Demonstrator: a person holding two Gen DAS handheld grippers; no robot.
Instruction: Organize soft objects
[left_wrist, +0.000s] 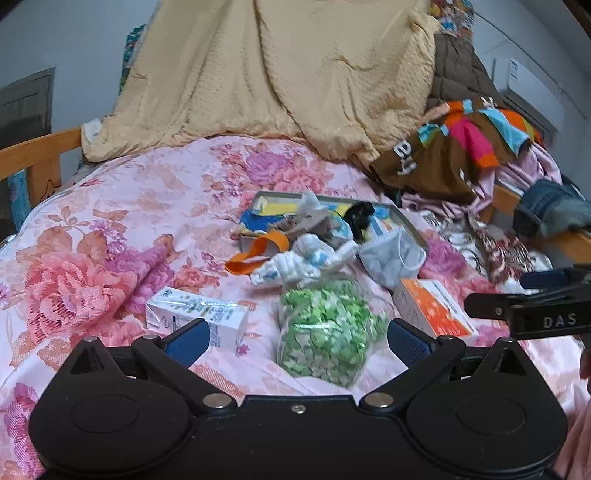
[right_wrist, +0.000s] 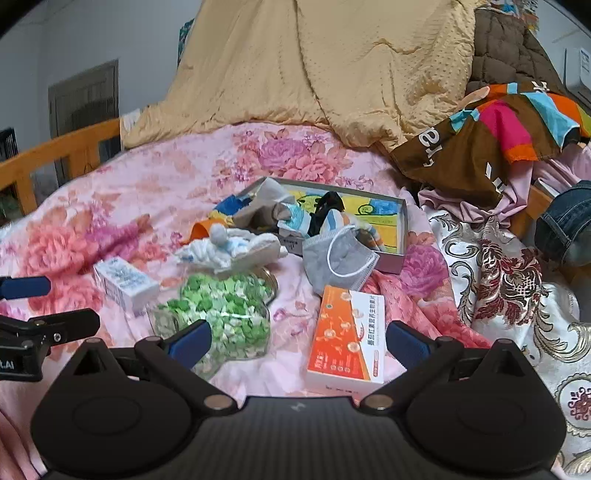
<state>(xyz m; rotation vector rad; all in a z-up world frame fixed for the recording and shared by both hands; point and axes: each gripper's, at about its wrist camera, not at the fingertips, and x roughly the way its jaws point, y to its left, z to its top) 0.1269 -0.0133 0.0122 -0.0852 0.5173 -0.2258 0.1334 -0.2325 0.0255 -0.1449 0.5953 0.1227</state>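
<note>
A shallow grey box (right_wrist: 400, 229) (left_wrist: 410, 221) lies on the pink floral bedspread (left_wrist: 122, 236), with socks and small cloths (right_wrist: 295, 218) piled in and over it. A grey face mask (right_wrist: 338, 264) (left_wrist: 391, 258) hangs over its near corner. White and blue socks (right_wrist: 229, 251) (left_wrist: 295, 262) lie in front. A clear jar of green paper stars (left_wrist: 325, 332) (right_wrist: 218, 314) lies on its side nearer me. My left gripper (left_wrist: 298, 338) is open, its pads either side of the jar and short of it. My right gripper (right_wrist: 298, 339) is open above the orange box (right_wrist: 347, 336).
A white carton (left_wrist: 195, 317) (right_wrist: 123, 282) lies left of the jar, the orange medicine box (left_wrist: 432, 310) to its right. A tan quilt (left_wrist: 280, 74) and heaped clothes (right_wrist: 509, 125) fill the back and right. A wooden bed rail (left_wrist: 37, 151) runs along the left.
</note>
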